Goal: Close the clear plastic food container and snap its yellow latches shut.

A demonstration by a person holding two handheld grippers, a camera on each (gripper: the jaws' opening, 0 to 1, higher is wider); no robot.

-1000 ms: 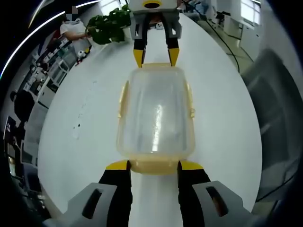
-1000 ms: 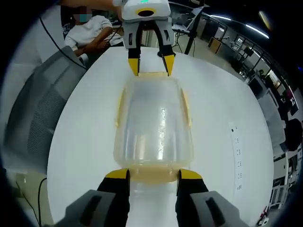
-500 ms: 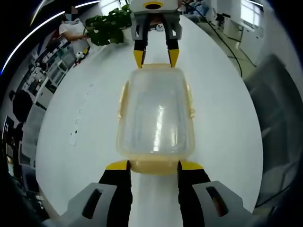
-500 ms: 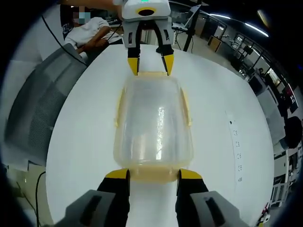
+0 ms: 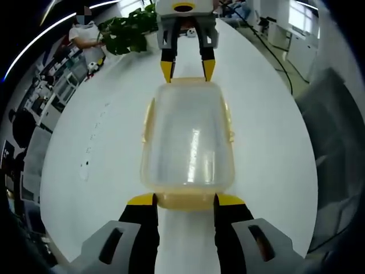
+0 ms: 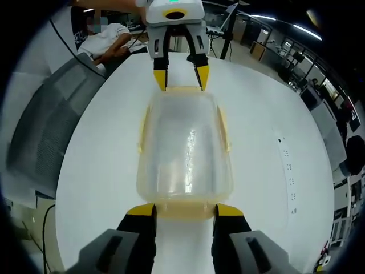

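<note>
Lidded clear container [image 5: 188,142] sits mid-table [image 5: 274,142]. Left gripper [image 5: 184,200] and right gripper [image 6: 184,210], jaws apart, each straddle a yellow end latch [image 5: 185,201].

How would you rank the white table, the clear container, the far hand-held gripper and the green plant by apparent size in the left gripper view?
1. White table.
2. Clear container.
3. Right hand-held gripper and green plant: they look similar in size, and both sit far from the camera, so I would not rank them.
</note>
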